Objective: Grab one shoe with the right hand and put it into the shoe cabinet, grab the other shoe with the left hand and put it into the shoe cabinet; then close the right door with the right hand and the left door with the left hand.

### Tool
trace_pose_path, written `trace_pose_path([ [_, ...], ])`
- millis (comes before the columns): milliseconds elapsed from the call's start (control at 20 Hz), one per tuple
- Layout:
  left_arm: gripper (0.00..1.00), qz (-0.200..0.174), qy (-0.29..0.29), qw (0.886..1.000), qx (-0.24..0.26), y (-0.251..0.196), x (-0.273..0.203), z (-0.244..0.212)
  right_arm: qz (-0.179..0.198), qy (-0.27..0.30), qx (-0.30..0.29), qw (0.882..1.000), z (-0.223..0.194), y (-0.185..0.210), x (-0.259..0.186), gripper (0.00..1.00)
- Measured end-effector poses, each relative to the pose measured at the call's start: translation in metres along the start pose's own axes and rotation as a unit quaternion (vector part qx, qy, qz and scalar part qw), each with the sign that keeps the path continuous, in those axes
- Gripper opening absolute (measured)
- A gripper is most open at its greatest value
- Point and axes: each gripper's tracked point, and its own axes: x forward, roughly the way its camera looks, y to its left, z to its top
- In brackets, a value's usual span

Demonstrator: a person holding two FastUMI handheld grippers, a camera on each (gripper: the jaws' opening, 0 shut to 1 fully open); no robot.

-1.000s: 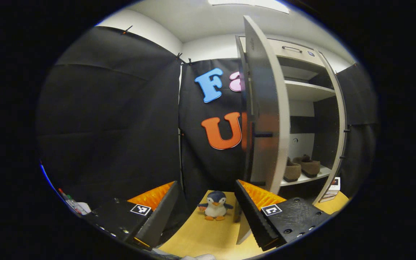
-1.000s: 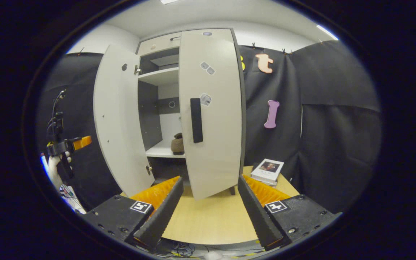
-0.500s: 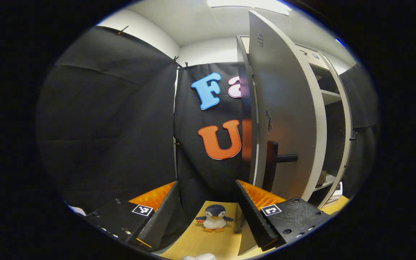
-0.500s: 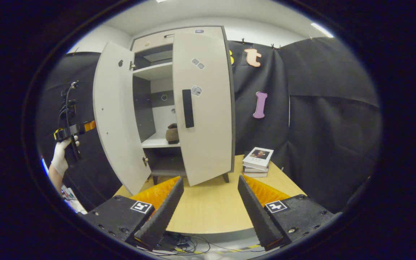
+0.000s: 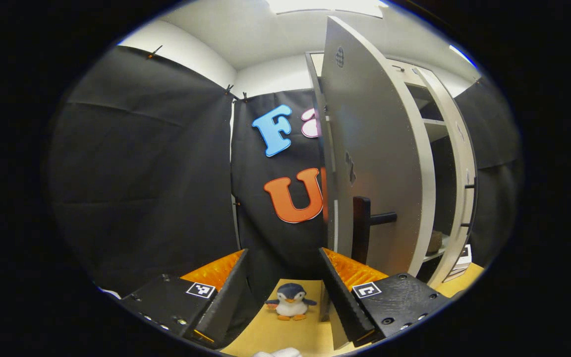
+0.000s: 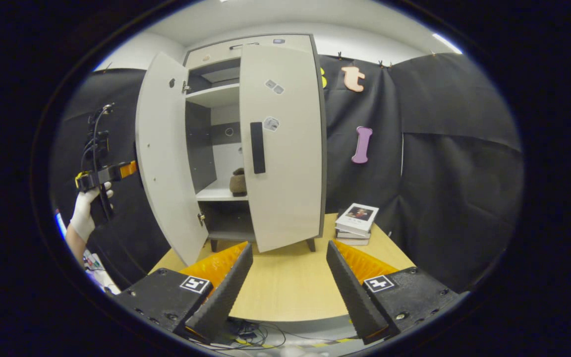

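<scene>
The pale shoe cabinet point(image 6: 246, 49) stands on the wooden table point(image 6: 285, 292). Its right door point(image 6: 285, 148) is flush against the front and its left door point(image 6: 164, 158) stands wide open. A brown shoe point(image 6: 238, 182) rests on the lower shelf, and part of a shoe point(image 5: 434, 242) peeks past the door's edge in the left gripper view. My left gripper point(image 5: 285, 297) is open beside the left door's outer face point(image 5: 379, 163), close to its dark handle point(image 5: 361, 228). In the right gripper view a gloved hand point(image 6: 83, 215) holds that left gripper point(image 6: 107, 173) behind the open door. My right gripper point(image 6: 288, 287) is open and empty over the table's front.
A small penguin toy point(image 5: 289, 300) sits on the table between the left gripper's fingers, farther off. A stack of books point(image 6: 357, 223) lies right of the cabinet. Cables point(image 6: 251, 337) hang below the table's front edge. Black cloth walls close in all round.
The left gripper has come round to the outer face of the left door, so the shoes are now mostly hidden from it. The right gripper has drawn back from the cabinet.
</scene>
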Motion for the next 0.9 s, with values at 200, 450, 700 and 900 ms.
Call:
trace_pose_path([
  [200, 0.85, -0.012, -0.002, 1.0, 0.007, -0.039, -0.003, 0.005, 0.014, -0.008, 0.003, 1.0, 0.008, -0.017, 0.003, 0.98],
  [450, 0.82, -0.035, 0.006, 0.999, 0.009, -0.104, 0.008, 0.007, 0.025, -0.013, -0.003, 1.0, 0.018, -0.048, 0.011, 0.97],
  [700, 0.96, -0.043, 0.013, 0.999, -0.004, -0.136, 0.015, 0.01, 0.027, -0.019, -0.01, 0.999, 0.03, -0.071, 0.018, 0.97],
  [900, 0.96, -0.038, 0.013, 0.999, -0.002, -0.136, 0.0, 0.012, 0.034, -0.027, -0.007, 0.999, 0.039, -0.073, 0.024, 0.98],
])
